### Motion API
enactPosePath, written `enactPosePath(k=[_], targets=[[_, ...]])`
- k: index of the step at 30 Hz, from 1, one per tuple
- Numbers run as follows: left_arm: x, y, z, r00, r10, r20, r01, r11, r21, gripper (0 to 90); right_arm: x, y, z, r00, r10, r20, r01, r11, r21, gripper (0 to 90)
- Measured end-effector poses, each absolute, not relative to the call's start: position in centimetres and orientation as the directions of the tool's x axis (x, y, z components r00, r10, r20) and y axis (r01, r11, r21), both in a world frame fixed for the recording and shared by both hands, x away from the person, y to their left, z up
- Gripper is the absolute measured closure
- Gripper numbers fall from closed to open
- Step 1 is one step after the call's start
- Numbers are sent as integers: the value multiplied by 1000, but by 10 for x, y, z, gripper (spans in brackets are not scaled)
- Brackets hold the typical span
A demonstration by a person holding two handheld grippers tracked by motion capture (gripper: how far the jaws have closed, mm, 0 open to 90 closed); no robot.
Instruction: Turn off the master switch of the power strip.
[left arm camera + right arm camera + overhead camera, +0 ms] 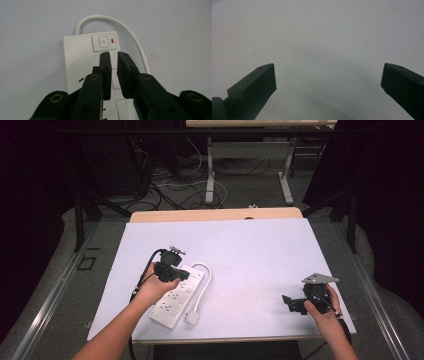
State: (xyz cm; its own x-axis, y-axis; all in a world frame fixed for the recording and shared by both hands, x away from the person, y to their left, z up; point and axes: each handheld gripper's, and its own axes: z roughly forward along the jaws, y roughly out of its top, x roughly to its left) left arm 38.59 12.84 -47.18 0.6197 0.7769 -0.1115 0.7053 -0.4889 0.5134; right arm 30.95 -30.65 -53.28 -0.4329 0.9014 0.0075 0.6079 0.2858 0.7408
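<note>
My left forearm comes in from the bottom edge and angles up and to the right, and my left hand (156,285) wraps the body of the left hand-held gripper (172,270) above the white power strip (176,297). In the left gripper view that hand-held gripper (113,55) has its jaws drawn nearly together, with only a thin slit between the tips. The tips sit just below the power button (103,42) at the strip's cable end, beside a small red indicator (112,41); I cannot tell whether they touch the strip's face or hang just above it. Nothing is held between them.

The power strip lies on the white tabletop (250,255), left of centre and near the front edge, slanted so its cable end points away from me. Its white cable (204,279) loops out from that end, curves back along the strip's right side and ends in a white plug (192,318) lying just beside the near corner.

My right hand (324,312) rests low at the near right corner of the tabletop, well apart from the strip, gripping the right hand-held gripper (290,304), which points left. In the right gripper view its jaws stand wide apart over bare white tabletop (324,50), with nothing between them.
</note>
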Motion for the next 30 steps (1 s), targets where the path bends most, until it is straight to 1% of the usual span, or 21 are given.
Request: enactPosePath(k=[1,6,13,14,15,22,30], targets=[[386,128,-473,621,776,-109,705,-492,511,900,310,-306,-533,-432,902,8,609,284,740,0],[389,124,-479,616,780,-106,706,-488,513,900,310,-307,-534,-431,902,9,610,284,740,0],[399,117,-483,601,789,-126,720,-467,514,900,310,-306,-534,-433,902,4,610,289,738,0],[400,116,-484,595,793,-130,726,-462,509,900,309,-308,-532,-437,899,1,623,302,721,0],[402,115,-484,590,797,-130,729,-457,510,900,310,-307,-534,-434,901,4,609,291,738,0],[411,110,-491,549,822,-150,755,-411,511,900,310,-307,-534,-433,901,4,610,290,738,0],[419,104,-499,532,833,-152,759,-390,521,900,310,-307,-535,-429,903,7,613,285,736,0]])
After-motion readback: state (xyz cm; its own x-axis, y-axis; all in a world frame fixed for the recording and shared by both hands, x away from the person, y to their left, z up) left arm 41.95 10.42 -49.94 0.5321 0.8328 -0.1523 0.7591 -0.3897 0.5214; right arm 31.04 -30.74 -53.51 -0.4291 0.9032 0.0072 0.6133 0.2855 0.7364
